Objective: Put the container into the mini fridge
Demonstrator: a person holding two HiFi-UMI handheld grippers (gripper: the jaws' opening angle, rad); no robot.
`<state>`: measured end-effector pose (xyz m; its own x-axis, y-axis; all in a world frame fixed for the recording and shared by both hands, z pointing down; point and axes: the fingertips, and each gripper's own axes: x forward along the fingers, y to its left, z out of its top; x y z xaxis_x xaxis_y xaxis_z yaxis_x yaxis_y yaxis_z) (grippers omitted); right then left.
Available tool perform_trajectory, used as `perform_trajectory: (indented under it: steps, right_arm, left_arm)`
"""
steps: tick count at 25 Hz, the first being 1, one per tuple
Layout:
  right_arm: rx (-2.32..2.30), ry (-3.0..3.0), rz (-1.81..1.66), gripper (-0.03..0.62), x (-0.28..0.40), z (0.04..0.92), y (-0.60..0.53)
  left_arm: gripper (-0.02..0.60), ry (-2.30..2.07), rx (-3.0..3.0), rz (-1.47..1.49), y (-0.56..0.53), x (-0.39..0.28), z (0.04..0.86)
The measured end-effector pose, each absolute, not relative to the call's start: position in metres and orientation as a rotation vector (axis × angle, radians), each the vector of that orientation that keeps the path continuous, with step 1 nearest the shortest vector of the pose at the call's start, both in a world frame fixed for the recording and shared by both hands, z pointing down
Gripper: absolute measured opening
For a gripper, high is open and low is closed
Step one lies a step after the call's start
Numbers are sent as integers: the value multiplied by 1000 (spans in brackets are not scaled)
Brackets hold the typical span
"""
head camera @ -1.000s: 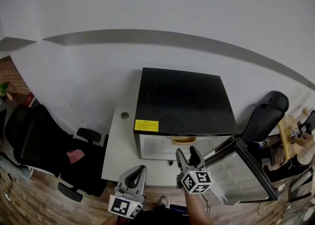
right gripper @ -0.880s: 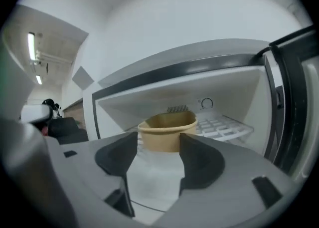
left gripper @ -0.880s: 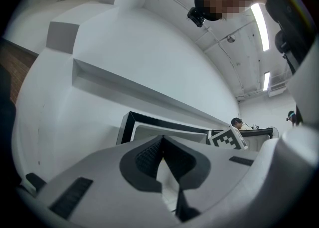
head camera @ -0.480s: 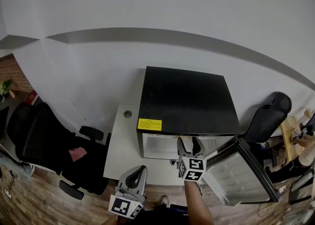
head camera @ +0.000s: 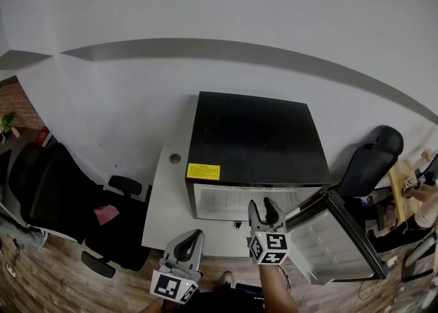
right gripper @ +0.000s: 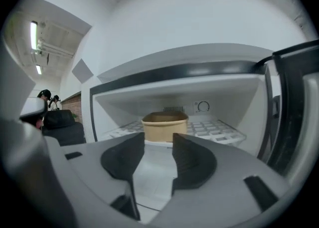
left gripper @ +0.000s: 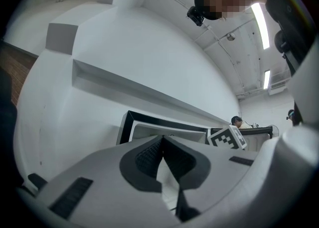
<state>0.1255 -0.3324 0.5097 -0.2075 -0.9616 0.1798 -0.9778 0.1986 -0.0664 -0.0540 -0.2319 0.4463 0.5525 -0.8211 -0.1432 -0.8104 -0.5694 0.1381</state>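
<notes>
While the container [right gripper: 165, 124] is sitting on the shelf [right gripper: 219, 129] inside the mini fridge [right gripper: 199, 70], its broad side facing the opening, the right gripper [right gripper: 158, 147] is hanging just outside the fridge's front, nearer than the left gripper [left gripper: 163, 139] — jaws closing on nothing. The left is pinched together, empty. Only the right gripper view is showing the container — the fridge's top is hiding it from the head view.

The left gripper [head camera: 194, 235] and right gripper [head camera: 265, 203] are pale grey moulded shells with dark ribbed pads [right gripper: 192, 159] lining the jaws. Each carries a white cube [head camera: 269, 248] printed with black square markers. The right gripper's jaws are closing, with nothing between them.
</notes>
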Motion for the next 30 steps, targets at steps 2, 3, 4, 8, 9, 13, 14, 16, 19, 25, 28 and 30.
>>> perform_trajectory:
  steps: [2,3,4,8,9,13,14,16,19,25,28,30]
  right_arm:
    - [1933,-2347,230,96,130,504,-314]
    - [1942,-2347,221,70,132,500,-306]
    - [1951,-2350,212,66,133,496,-297]
    - [1966,-2387,181,49,134,474,-264]
    - [1965,-2398,182,43,132,469,-255]
    - [1932,-2413,201,25,123,473,-227]
    - [1917,-2412,205,21,120,478,-223]
    - [1890,-2420,225,21,116,486,-218]
    - [1881,-2428,261,20,117,495,-213]
    - [1887,-2437,257,18,118,493,-212]
    - [1892,-2442,255,18,119,492,-213]
    - [1892,-2445,254,18,119,492,-213]
  left_arm:
    - [6,-1426,2727,-286,-231,-51,446]
    - [6,-1426,2729,-281,-231,-50,446]
    - [6,-1425,2731,-275,-231,-49,446]
    - [6,-1425,2749,-261,-228,-43,443]
    - [6,-1426,2754,-259,-226,-42,442]
    - [6,-1418,2750,-245,-222,-38,447]
    - [6,-1415,2745,-241,-221,-38,449]
    - [6,-1408,2737,-232,-219,-36,453]
    - [6,-1405,2739,-220,-216,-32,455]
    - [6,-1419,2742,-231,-216,-31,451]
    - [6,-1419,2742,-229,-215,-31,452]
    - [6,-1421,2746,-230,-215,-31,452]
